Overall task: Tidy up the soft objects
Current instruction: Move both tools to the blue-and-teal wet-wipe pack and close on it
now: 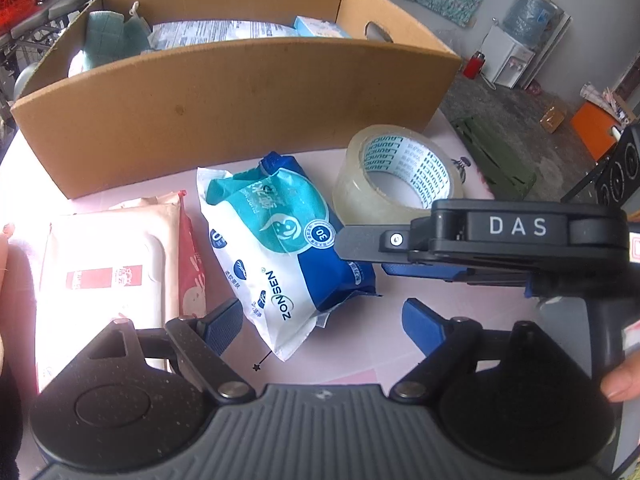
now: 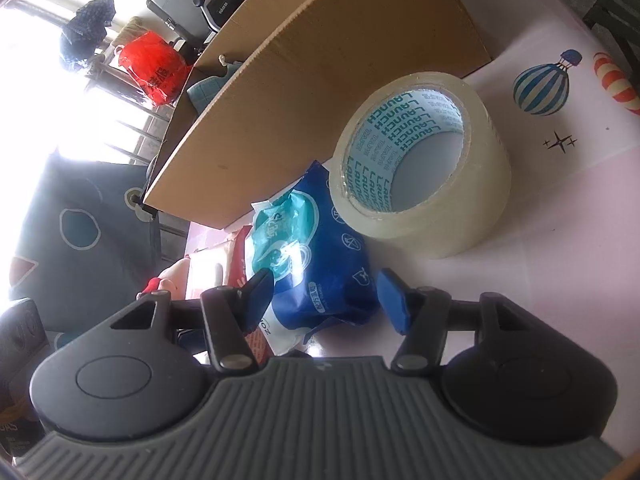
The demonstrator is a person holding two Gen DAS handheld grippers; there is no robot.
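While my left hand-held gripper (image 1: 322, 320) hangs spread over the pink tabletop (image 1: 360, 344), the lower end of the blue and white wipes pack (image 1: 276, 248) lies between its blue fingers (image 1: 224, 320), untouched. My right hand-held gripper (image 2: 326, 300) straddles the blue end of that same pack, half spread; I cannot tell if its pads press it. A red and white wipes pack (image 1: 116, 268) lies just left, a tape roll (image 1: 394, 172) just right, and the cardboard box (image 1: 240, 112) behind holds other packs
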